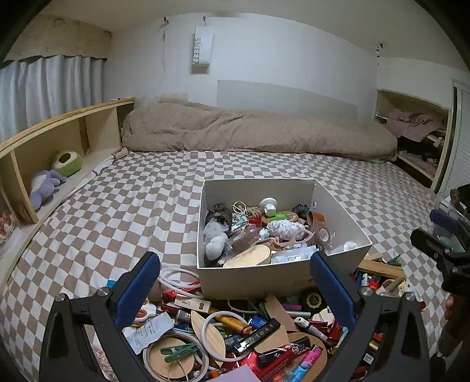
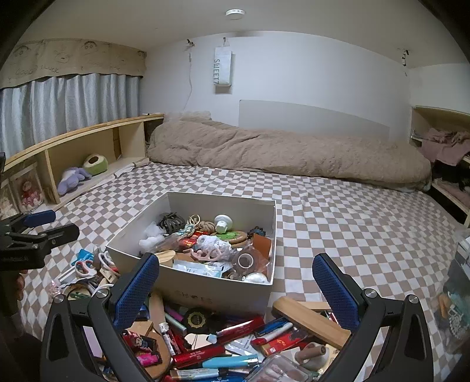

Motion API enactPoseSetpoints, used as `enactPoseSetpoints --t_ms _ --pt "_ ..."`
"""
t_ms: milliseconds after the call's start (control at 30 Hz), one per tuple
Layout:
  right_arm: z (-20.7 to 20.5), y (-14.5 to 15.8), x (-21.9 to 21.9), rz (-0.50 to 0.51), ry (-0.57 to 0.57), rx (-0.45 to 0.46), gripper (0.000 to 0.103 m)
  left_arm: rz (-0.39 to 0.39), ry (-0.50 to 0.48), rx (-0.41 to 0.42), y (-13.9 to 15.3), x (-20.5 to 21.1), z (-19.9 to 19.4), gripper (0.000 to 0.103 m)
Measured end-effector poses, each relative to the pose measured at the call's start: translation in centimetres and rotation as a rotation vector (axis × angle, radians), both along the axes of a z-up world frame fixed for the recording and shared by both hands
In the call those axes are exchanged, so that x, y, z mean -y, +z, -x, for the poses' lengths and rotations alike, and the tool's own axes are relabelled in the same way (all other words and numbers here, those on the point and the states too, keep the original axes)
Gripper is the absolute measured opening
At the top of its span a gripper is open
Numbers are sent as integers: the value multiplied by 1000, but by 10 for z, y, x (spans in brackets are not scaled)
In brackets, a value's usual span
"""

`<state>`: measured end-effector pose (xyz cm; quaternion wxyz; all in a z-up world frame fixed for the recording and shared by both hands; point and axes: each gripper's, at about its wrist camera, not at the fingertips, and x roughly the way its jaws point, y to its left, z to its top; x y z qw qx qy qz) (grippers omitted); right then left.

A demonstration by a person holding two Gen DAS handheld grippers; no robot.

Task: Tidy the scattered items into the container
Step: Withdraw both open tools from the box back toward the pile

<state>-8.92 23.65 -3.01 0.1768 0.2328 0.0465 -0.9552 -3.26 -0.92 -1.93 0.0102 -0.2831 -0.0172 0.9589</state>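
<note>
A picking step is judged to be in hand: the left gripper (image 1: pixel 235 282) and the right gripper (image 2: pixel 236 282) are both held spread and empty above the heap of lighters, pens and hoops (image 1: pixel 235 332) piled at the near edge of the bed (image 1: pixel 117 205), just in front of the half-filled white box (image 1: pixel 282 182). Next, one small item would need to be singled out and pinched. A green clothes peg (image 1: pixel 177 351) is shown only by the left view, a wooden block (image 2: pixel 311 320) and a ceiling lamp (image 2: pixel 235 13) only by the right.
</note>
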Motion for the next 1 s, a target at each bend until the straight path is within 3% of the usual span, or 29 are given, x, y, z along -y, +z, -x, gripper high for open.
enactPoseSetpoints --t_ms 1000 --pt "-1 -6 -3 12 -6 17 103 20 -1 1 -7 -1 -4 103"
